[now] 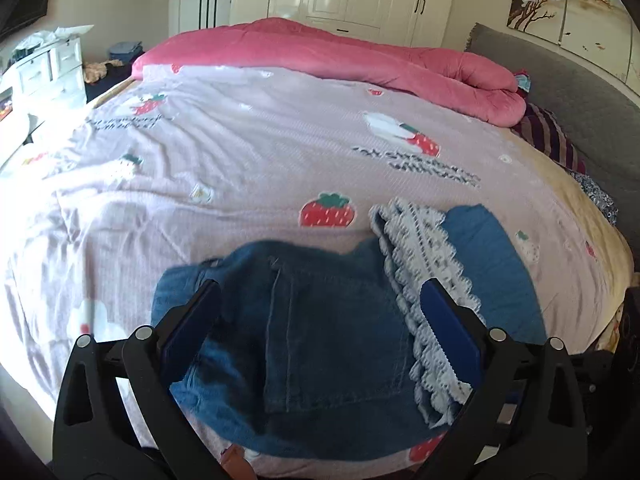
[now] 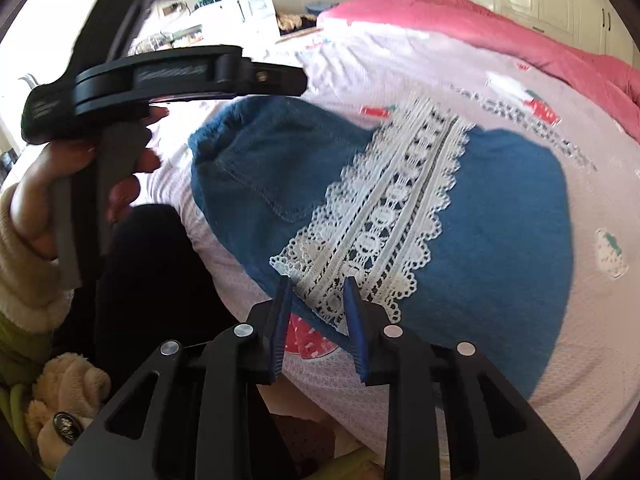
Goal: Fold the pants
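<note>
Right hand-held gripper (image 2: 317, 304), jaws partly open and empty, hovers at the white lace trim (image 2: 380, 220) near the bottom of its view; snagging that openwork could drag the fold. Left hand-held gripper (image 1: 320, 324) gapes wide, empty, above the folded blue denim pants (image 1: 320, 336), which lie on the pink strawberry-print bed sheet (image 1: 240, 152), long axis running lower-left to upper-right in the right wrist view.

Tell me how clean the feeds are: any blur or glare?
Left wrist view: the pants are motion-blurred, and the window side at left is blown out. Right wrist view: the left hand-held gripper and the bed behind it are smeared, but the lace stays fairly sharp. Both show fisheye bulge.
</note>
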Motion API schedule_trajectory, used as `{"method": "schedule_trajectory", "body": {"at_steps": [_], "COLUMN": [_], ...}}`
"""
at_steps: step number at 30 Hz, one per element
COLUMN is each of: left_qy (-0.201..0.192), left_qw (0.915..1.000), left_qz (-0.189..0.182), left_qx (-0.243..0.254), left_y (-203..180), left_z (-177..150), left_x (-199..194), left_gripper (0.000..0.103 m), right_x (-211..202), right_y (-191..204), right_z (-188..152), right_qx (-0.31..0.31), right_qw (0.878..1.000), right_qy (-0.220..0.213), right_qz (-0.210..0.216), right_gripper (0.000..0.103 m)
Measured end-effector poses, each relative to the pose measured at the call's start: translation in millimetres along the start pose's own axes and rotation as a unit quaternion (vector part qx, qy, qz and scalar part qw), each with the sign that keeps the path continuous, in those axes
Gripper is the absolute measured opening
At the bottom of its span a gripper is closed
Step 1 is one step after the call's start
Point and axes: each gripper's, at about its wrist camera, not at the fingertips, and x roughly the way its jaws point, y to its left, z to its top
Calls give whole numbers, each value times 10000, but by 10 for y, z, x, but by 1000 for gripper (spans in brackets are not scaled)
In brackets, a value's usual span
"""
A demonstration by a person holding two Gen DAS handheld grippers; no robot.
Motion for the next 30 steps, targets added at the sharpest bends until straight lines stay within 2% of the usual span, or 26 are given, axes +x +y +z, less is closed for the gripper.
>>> {"method": "schedule_trajectory", "body": {"at_steps": [5, 10, 12, 16, 19, 30], "left_qy": [173, 185, 161, 93, 23, -250], "left_qw": [9997, 9996, 9996, 9995, 9992, 9965], "left_qz": [17, 21, 4, 44, 104, 500], "left_qx": [-178, -212, -226, -284, -383, -617], "left_y": [164, 217, 211, 233, 294, 561], "left_z": [-185, -279, -281, -269, -273, -305], "left_x": [97, 128, 93, -7, -115, -406], "left_gripper": [93, 93, 93, 93, 93, 93], "right_x": [109, 128, 114, -7, -133, -423], "right_y": [2, 18, 19, 70, 108, -14], "right_z": [-19, -43, -32, -4, 29, 240], "right_qx": [121, 157, 191, 353, 326, 435], "right_qw": [9999, 9998, 9998, 9992, 9992, 9973], "right_qy": [98, 84, 86, -9, -169, -577], "right_qz": [2, -21, 25, 173, 168, -110], "right_gripper": [26, 28, 32, 47, 49, 71]}}
